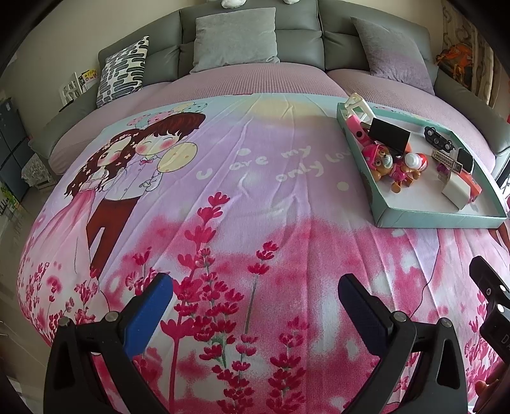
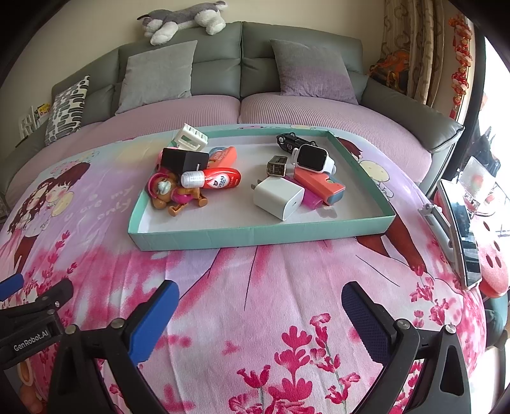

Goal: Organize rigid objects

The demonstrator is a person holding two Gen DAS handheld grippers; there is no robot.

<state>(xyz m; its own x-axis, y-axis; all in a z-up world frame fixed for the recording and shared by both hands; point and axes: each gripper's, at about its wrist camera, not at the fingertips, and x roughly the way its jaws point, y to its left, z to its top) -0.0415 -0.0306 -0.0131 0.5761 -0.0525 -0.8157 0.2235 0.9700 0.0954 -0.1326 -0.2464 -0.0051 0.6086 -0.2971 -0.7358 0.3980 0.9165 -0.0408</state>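
A shallow teal tray (image 2: 261,234) lies on the bed, also in the left wrist view (image 1: 440,221) at the right. It holds several rigid items: a pink toy dog (image 2: 169,194), a red bottle (image 2: 216,180), a black box (image 2: 183,159), a white charger (image 2: 277,196), a smartwatch (image 2: 312,157), a coral-coloured case (image 2: 318,184) and a black toy car (image 2: 291,140). My left gripper (image 1: 255,291) is open and empty over the pink bedspread, left of the tray. My right gripper (image 2: 259,297) is open and empty, in front of the tray.
The printed bedspread (image 1: 223,191) covers a round bed. Grey cushions (image 2: 156,74) and a headboard stand behind. A plush dog (image 2: 181,19) lies on the headboard. A tablet on a stand (image 2: 462,229) sits at the bed's right edge.
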